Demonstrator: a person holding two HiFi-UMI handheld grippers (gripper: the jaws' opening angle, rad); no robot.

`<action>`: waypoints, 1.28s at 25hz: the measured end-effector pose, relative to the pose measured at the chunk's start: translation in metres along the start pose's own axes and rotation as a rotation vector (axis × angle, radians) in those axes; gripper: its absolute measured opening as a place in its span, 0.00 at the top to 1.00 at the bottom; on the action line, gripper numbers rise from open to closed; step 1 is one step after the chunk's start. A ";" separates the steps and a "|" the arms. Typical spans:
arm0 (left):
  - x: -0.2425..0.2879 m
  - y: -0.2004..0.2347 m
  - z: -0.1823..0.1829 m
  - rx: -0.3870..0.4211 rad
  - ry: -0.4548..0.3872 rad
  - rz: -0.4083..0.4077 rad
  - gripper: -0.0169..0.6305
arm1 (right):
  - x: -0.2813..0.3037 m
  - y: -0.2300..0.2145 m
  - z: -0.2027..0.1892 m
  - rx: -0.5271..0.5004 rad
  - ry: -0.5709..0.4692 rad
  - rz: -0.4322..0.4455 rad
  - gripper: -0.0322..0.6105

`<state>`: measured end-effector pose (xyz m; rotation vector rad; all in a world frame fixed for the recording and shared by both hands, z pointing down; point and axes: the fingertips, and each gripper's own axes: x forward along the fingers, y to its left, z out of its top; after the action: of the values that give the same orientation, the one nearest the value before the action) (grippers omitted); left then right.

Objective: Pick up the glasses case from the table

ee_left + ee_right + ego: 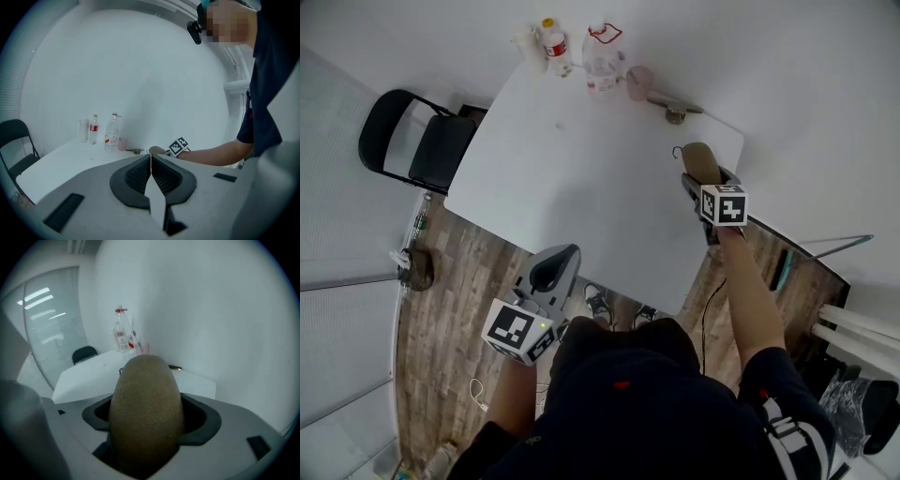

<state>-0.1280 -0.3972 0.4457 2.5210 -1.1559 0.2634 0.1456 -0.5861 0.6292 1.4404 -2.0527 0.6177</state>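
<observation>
The tan oval glasses case is clamped in my right gripper, held above the right edge of the white table. In the right gripper view the case fills the space between the jaws and hides the fingertips. My left gripper is off the table's near edge, over the floor, its jaws pressed together with nothing between them. In the left gripper view my left gripper has its pads meeting in a thin line, and the right gripper with the case shows beyond them.
At the table's far edge stand a white cup, a small red-labelled bottle, a clear bottle, a pink cup and a small metal tool. A black chair stands at the left. Wooden floor lies below.
</observation>
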 end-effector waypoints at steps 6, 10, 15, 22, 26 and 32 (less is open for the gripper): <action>-0.002 -0.020 0.027 0.054 -0.056 -0.022 0.94 | -0.098 0.060 0.068 -0.005 -0.228 0.160 0.33; -0.009 -0.034 0.047 0.093 -0.102 -0.026 0.94 | -0.163 0.092 0.106 -0.018 -0.376 0.227 0.33; -0.022 -0.042 0.076 0.089 -0.183 -0.002 0.94 | -0.232 0.112 0.130 -0.033 -0.510 0.275 0.33; -0.035 -0.053 0.104 0.108 -0.259 -0.005 0.94 | -0.307 0.123 0.149 -0.093 -0.669 0.248 0.33; -0.043 -0.060 0.114 0.130 -0.288 -0.002 0.94 | -0.327 0.129 0.146 -0.137 -0.698 0.237 0.33; -0.045 -0.065 0.117 0.179 -0.282 -0.004 0.94 | -0.330 0.131 0.141 -0.116 -0.677 0.253 0.33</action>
<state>-0.1053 -0.3719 0.3083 2.7855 -1.2806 0.0095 0.0868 -0.4069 0.2972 1.4593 -2.7660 0.0873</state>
